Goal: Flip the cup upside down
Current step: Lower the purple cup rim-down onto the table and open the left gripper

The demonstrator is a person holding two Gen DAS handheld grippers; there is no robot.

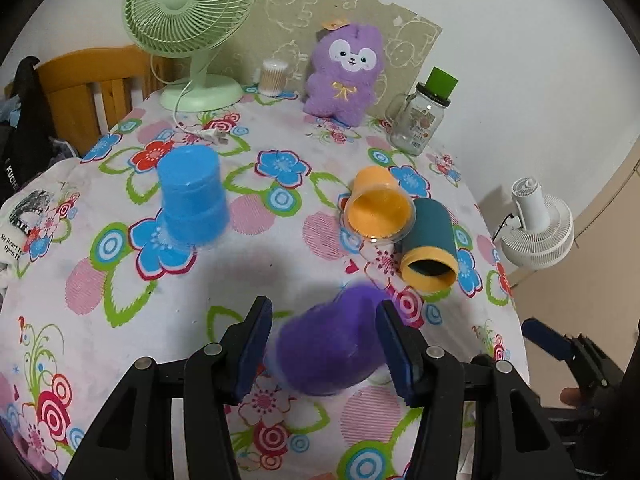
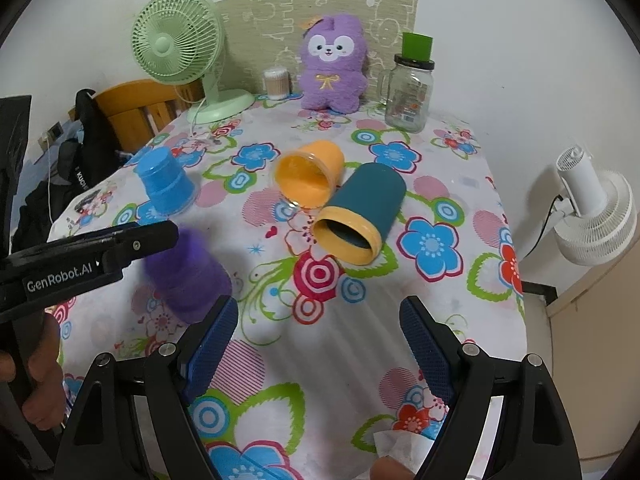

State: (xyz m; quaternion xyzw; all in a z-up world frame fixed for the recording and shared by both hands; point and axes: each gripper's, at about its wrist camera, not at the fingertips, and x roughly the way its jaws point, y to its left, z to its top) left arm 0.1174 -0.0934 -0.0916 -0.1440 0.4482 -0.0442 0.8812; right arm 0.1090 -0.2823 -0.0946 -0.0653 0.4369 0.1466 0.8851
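A blurred purple cup [image 1: 328, 344] sits between the fingers of my left gripper [image 1: 324, 350], bottom up on the flowered tablecloth; the pads stand slightly apart from its sides. It also shows in the right wrist view [image 2: 188, 276]. A blue cup [image 1: 194, 198] stands upside down at the left. An orange cup [image 1: 378, 204] and a teal cup with a yellow rim [image 1: 430, 250] lie on their sides at the right. My right gripper [image 2: 320, 344] is open and empty above the near cloth.
At the table's back stand a green fan [image 1: 188, 20], a cotton-swab tub [image 1: 274, 76], a purple plush [image 1: 346, 72] and a glass jar [image 1: 416, 120]. A white fan [image 2: 592, 212] stands off the right edge. A wooden chair [image 1: 92, 80] is at the left.
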